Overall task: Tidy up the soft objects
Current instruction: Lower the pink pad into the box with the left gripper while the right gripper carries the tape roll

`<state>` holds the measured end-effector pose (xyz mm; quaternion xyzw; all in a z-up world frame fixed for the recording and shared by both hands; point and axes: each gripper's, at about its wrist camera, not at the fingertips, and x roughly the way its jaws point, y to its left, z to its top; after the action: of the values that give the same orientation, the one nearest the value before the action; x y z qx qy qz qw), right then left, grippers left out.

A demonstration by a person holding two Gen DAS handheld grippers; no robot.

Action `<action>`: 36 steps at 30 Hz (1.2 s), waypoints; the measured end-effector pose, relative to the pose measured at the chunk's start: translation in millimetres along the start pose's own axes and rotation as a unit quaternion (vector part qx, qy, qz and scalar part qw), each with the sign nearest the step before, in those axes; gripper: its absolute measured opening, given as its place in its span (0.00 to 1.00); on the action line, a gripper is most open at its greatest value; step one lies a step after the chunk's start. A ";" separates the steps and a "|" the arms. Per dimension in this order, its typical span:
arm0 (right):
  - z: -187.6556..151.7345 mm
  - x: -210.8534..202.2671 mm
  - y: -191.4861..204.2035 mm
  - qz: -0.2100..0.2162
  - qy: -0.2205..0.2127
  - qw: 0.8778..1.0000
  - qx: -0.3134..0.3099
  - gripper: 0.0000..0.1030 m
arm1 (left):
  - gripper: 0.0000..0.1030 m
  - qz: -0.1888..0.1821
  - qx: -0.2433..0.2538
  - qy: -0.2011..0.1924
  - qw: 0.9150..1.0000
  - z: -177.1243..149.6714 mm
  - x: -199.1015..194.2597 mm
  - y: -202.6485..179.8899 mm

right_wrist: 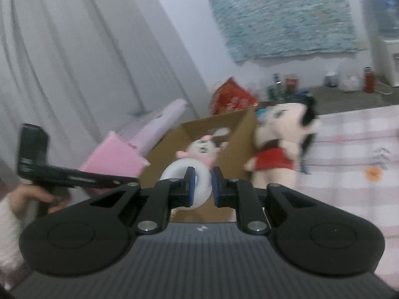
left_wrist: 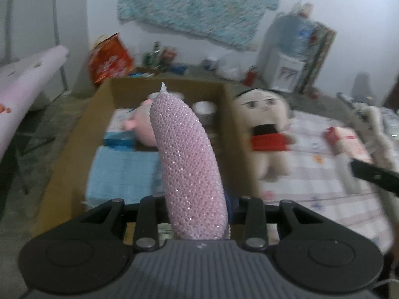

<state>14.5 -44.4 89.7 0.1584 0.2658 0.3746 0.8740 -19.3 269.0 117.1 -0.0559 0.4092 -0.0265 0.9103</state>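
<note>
Pink, glittery mesh over a soft pad: a scrubbing sponge (left_wrist: 189, 169), oblong and rounded like a bolster, tied to a small tuft at its top. Pinched at its lower end by the left gripper (left_wrist: 197, 218), jaws part-way closed around its thickness, so standing upright through the centre of the left wrist frame. Held high over the cardboard box (left_wrist: 74, 134), presumably for dropping in with the rest.

Inside the box, at centre frame: a pink plush toy (left_wrist: 143, 127), a folded blue towel (left_wrist: 122, 177) with a nubbly weave, and something white behind, too blurred to name. Plain brown corrugated walls, open top, roomy enough for loose stacking.

White, smooth and ring-shaped: a squishy ring (right_wrist: 185, 186), clamped across its band by the right gripper (right_wrist: 201, 189), blue pads pressed in tight. Carried just before the near end of the box in the right wrist frame, perhaps bound for it too.

Propped against the box's outer right wall: a cloth doll (left_wrist: 268, 129), cream body, black hair, red dress, not yet packed. Beneath it, a checked pastel bedsheet (left_wrist: 311, 182).
</note>
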 end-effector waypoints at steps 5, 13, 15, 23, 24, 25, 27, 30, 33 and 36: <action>13.0 43.9 27.3 0.016 0.036 0.999 -0.015 0.12 | 0.35 0.016 -0.012 0.066 0.998 0.8 43.8 37.0; 20.8 116.5 66.9 0.045 0.090 0.994 -0.047 0.12 | 0.72 0.021 -0.069 0.219 0.973 -7.8 109.7 94.0; 23.0 127.3 74.3 0.050 0.096 0.992 -0.057 0.12 | 0.87 0.048 -0.055 0.231 0.970 -9.2 106.1 98.9; 25.8 161.7 87.0 0.067 0.127 0.987 -0.078 0.12 | 0.37 0.069 -0.038 0.182 0.980 2.2 54.3 114.0; 25.4 163.8 85.2 0.066 0.132 0.986 -0.079 0.12 | 0.30 0.065 -0.043 0.187 0.979 3.1 55.1 114.5; 25.0 167.3 86.4 0.064 0.137 0.985 -0.082 0.12 | 0.31 0.058 -0.045 0.193 0.978 4.2 58.2 114.5; 23.8 172.4 85.8 0.062 0.148 0.983 -0.089 0.12 | 0.32 0.047 -0.020 0.220 0.974 4.8 74.4 109.0; 21.0 180.8 87.5 0.055 0.162 0.980 -0.101 0.12 | 0.29 0.066 0.045 0.268 0.960 -3.8 101.6 100.1; 18.3 186.8 88.9 0.054 0.175 0.977 -0.111 0.12 | 0.28 0.078 0.063 0.287 0.953 -4.7 117.9 102.3; 16.2 192.4 90.2 0.048 0.191 0.973 -0.124 0.12 | 0.26 0.116 0.100 0.274 0.949 4.6 108.3 98.2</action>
<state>83.7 156.9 79.1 -0.0131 0.3712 0.4694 0.8010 56.3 356.6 27.6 0.0928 0.6419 0.0245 0.7607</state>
